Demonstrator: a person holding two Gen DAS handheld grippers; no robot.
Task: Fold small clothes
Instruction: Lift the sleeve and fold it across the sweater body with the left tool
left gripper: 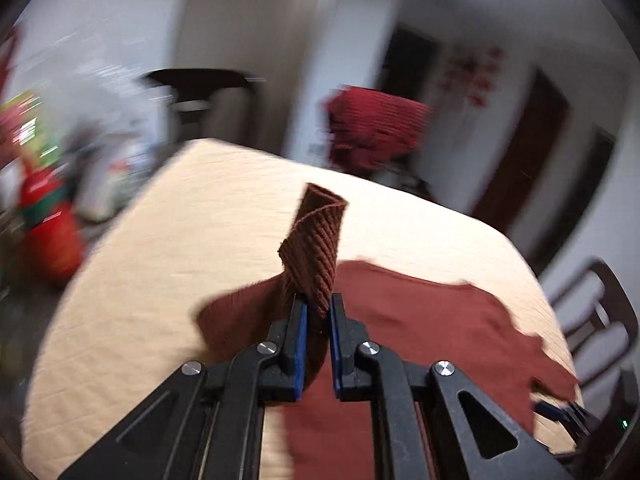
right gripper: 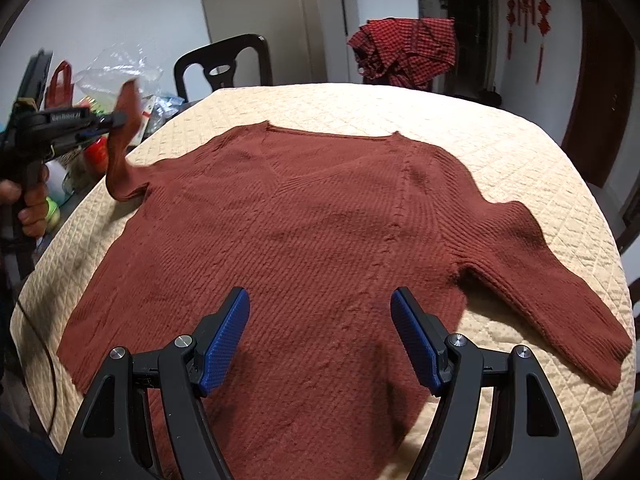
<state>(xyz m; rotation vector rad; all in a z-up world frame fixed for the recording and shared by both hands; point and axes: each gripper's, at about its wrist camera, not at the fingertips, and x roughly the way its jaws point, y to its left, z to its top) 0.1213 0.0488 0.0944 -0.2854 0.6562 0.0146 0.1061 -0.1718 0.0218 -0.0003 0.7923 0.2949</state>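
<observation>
A rust-brown knitted sweater [right gripper: 320,240] is spread flat, neckline away from the camera, on a desk [right gripper: 460,120] covered by a cream quilted cloth. Its right sleeve [right gripper: 560,304] is laid out flat towards the desk's right edge.

At the left side of the desk, containers are seen only partly: a crumpled clear plastic bag [right gripper: 116,68] and a red bag with handles [right gripper: 60,80] stand among small items that are too cluttered to be told apart; what is in them cannot be made out.

The left sleeve [left gripper: 316,240] of the sweater is pinched between the blue pads of the left hand-held gripper [left gripper: 319,308], whose jaws are pressed together on the ribbed cuff. The cuff is seen standing up above the jaws, and the rest of the sleeve is drawn up off the desk at the garment's left shoulder. In the right wrist view this hand-held gripper is seen at the far left, gripped by a hand [right gripper: 30,200].

The right hand-held gripper [right gripper: 320,340] is held spread wide above the lower body of the sweater, its blue pads [right gripper: 226,340] apart with nothing between them but the knit below; whether they touch it cannot be told.

Beyond the desk, a dark chair [right gripper: 224,64] is seen, and a red checked cloth [right gripper: 404,52] is draped over something behind the far edge.
</observation>
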